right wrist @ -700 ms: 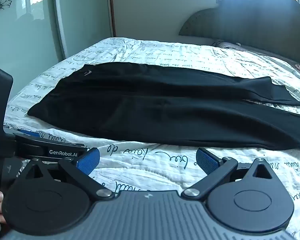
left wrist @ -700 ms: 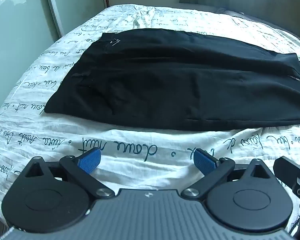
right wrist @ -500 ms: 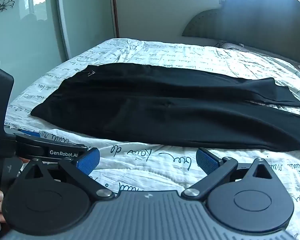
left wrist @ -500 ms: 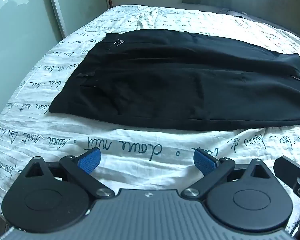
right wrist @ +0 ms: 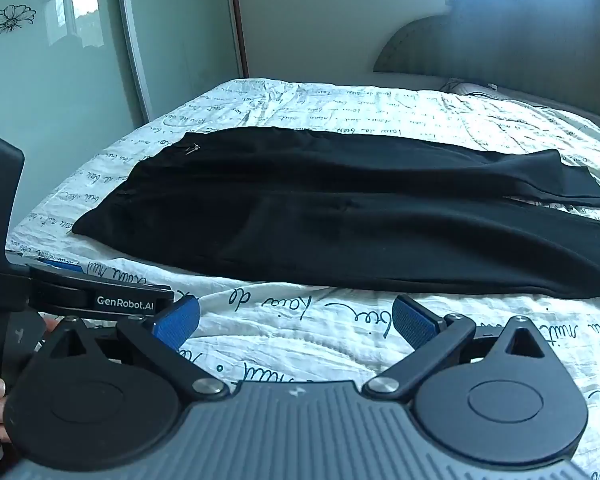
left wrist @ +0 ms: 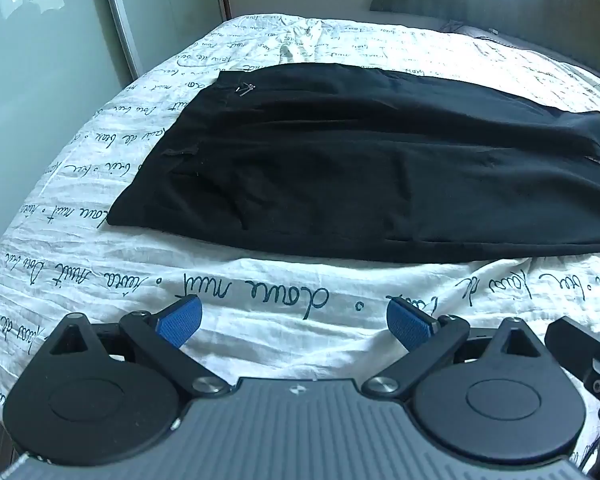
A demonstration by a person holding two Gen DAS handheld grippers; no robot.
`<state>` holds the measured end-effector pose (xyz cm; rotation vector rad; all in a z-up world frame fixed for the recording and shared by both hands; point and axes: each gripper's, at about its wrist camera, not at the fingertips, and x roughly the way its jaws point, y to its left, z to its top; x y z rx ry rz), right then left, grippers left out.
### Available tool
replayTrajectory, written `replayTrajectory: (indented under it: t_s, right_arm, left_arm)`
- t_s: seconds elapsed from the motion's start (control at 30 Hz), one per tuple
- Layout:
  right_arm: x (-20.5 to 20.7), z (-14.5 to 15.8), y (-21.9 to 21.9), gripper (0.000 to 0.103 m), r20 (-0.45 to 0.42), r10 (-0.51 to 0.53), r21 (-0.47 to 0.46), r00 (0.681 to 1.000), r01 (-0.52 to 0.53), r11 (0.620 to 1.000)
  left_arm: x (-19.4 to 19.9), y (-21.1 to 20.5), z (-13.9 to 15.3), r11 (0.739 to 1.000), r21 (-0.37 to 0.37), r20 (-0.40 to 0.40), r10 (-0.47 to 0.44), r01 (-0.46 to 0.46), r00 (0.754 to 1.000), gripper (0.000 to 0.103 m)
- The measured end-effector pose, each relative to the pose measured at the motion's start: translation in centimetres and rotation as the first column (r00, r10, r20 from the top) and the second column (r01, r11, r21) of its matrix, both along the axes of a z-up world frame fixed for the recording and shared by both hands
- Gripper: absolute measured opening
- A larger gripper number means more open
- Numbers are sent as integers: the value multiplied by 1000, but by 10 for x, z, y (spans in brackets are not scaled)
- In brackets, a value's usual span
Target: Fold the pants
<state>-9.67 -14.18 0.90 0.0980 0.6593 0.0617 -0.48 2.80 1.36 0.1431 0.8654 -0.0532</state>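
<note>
- Nearest to you, your left claw [left wrist: 292, 322] stands wide apart with nothing between its blue pads [left wrist: 179, 321], only bare bedsheet [left wrist: 260, 320] under them.
- Your right claw [right wrist: 296, 322] is just as wide and just as empty; in its view the left device's black body [right wrist: 100, 300] sits at the lower left, so your two hands are close side by side at the near edge of the bed.
- Just beyond both claws lie the black pants [left wrist: 360, 176], flat on the sheet and apart from either claw; neither one touches cloth yet.
- The pants' long axis runs across your view, left to right: the waistband [left wrist: 168, 152] sits at the left, and the legs [right wrist: 500, 216] stretch away to the right, past the frame edge.
- So your left claw is probably the nearer one for the waist end, your right for the leg end.
- The far leg's hem [right wrist: 580, 184] lies farthest off, at the right.
</note>
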Motion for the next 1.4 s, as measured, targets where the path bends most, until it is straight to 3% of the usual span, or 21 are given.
replayTrajectory:
  t_s: [0.23,0.8,1.4]
  right_arm:
    - [-3,3,2,103,1,-1,-14,1000,1,1000]
    - [0,2,15,103,15,31,-72,999,-30,997]
    - [-2,4,15,103,17,39,-66,999,-38,997]
  left_arm:
    - [3,8,-5,999,-45,-28,-18,17,999,98]
    - [6,9,-14,1000,-24,-27,-17,16,999,98]
    - [7,5,-17,1000,-8,-28,-21,21,999,99]
